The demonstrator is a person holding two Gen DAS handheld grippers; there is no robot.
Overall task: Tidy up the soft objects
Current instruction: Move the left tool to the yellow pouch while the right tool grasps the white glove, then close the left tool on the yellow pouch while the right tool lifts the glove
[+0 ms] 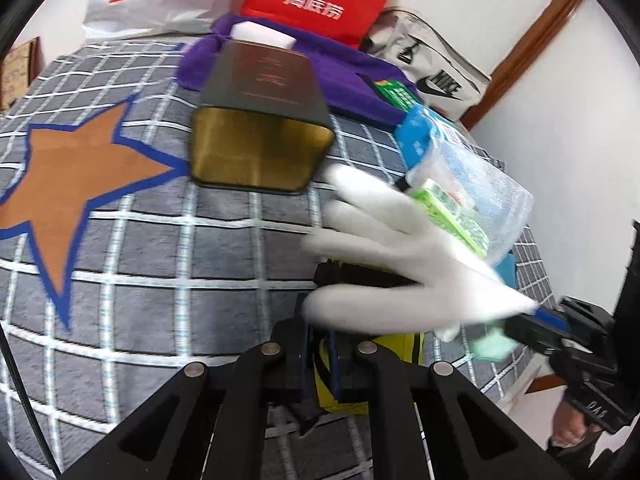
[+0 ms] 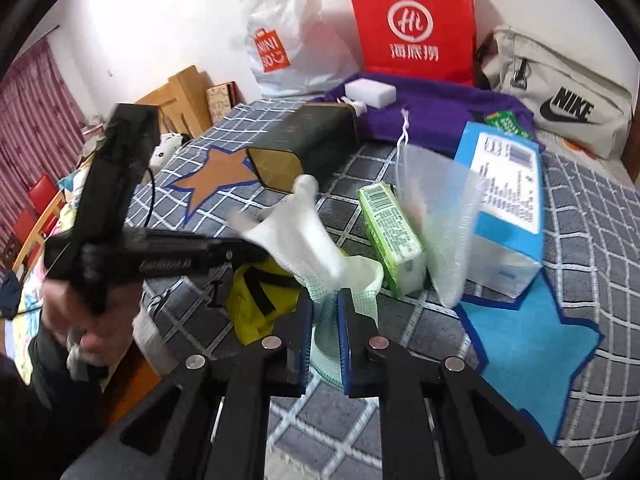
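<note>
White glove (image 2: 304,236) stretched between 2 tongs, above bed (image 2: 400,420), lower centre of right wrist view. Right tongs (image 2: 325,320) clamped on green cuff end. Left tongs (image 2: 256,252) closed on glove's other end, entering from frame left. Long axis judged lower-right to upper-left. Open tin box (image 2: 304,146) lies behind, upper centre; likely destination, left tongs nearer.

White knit cloth glove (image 2: 308,236) with pale green cuff, dark tin box (image 2: 308,142) with glossy brassy metal base, sheer mesh pouch (image 2: 440,216), matt fuzzy checked bed cover (image 2: 400,420), glossy red paper bag (image 2: 412,20).
</note>
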